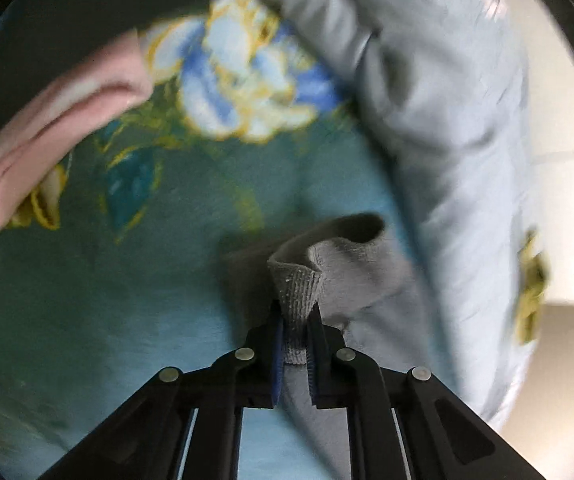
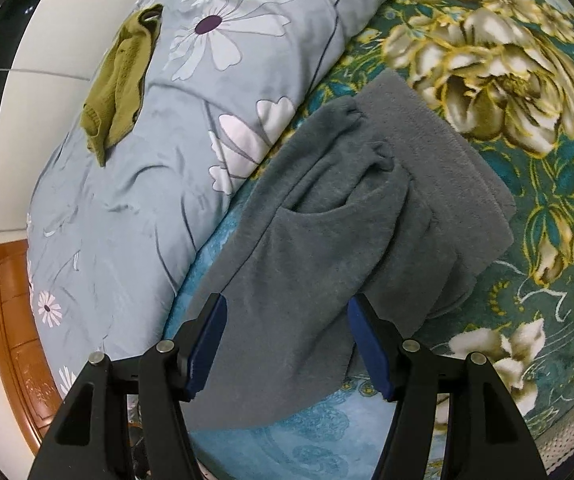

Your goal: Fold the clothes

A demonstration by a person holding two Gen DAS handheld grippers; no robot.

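Here left hand-held gripper (image 1: 295,334) pinches grey garment (image 1: 343,276); right hand-held gripper (image 2: 287,344) gapes.

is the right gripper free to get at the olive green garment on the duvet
Probably yes. The right gripper has its jaws open and empty above the grey garment, and the olive green garment lies uncovered on the floral duvet, farther off to the left.

The right gripper (image 2: 285,344) hovers with fingers spread above a grey fleece garment (image 2: 339,240) on the bed (image 2: 547,200); an olive garment (image 2: 121,76) lies on the quilt (image 2: 207,100).

1 grey garment (image 2: 327,240), 1 olive garment (image 2: 119,76), 1 quilt (image 2: 167,180)
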